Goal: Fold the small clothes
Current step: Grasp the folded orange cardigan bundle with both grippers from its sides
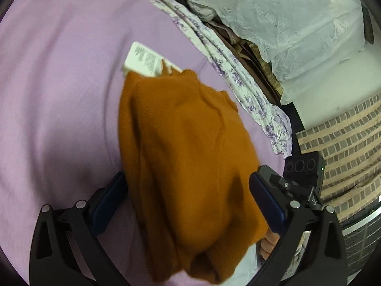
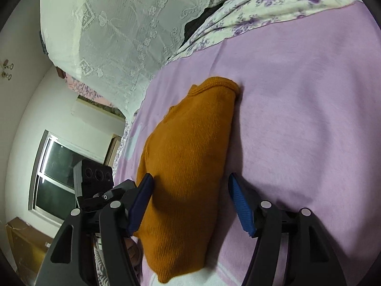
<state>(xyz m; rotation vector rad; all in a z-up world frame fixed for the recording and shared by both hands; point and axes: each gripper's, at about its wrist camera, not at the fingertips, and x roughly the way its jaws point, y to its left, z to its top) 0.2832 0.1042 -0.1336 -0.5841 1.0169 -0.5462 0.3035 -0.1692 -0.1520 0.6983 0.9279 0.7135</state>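
We are working over a lilac bedsheet (image 1: pixel 59 95) that fills most of both views, with a purple-flowered quilt (image 1: pixel 228 71) bunched along its far edge and a white lace curtain (image 2: pixel 123 28) hanging beyond that. On the sheet lies the orange knit sweater (image 1: pixel 185 157), already gathered into a long, narrow bundle; its ribbed hem or cuff (image 2: pixel 214 83) points away from us in the right wrist view, and a white care label (image 1: pixel 145 59) sticks out at the far end in the left wrist view.

Both of our grippers straddle the bundle from the near end. The left gripper (image 1: pixel 188 190) has its fingers spread wide, one blue pad on either side of the knit, closing on nothing. The right gripper (image 2: pixel 190 197) is likewise spread wide, with its left pad touching or just beside the sweater's flank and its right pad apart from it over bare sheet.

We judge the knit to be soft, thick, light and limp: it will sag and unroll if lifted from one point, though the fuzzy surface should not slip in the pads. A pinch through all layers at the folded edges seems the safest hold.

The near end of the bundle runs out of frame, the left view is motion-blurred, and we cannot tell where the sleeves are tucked.
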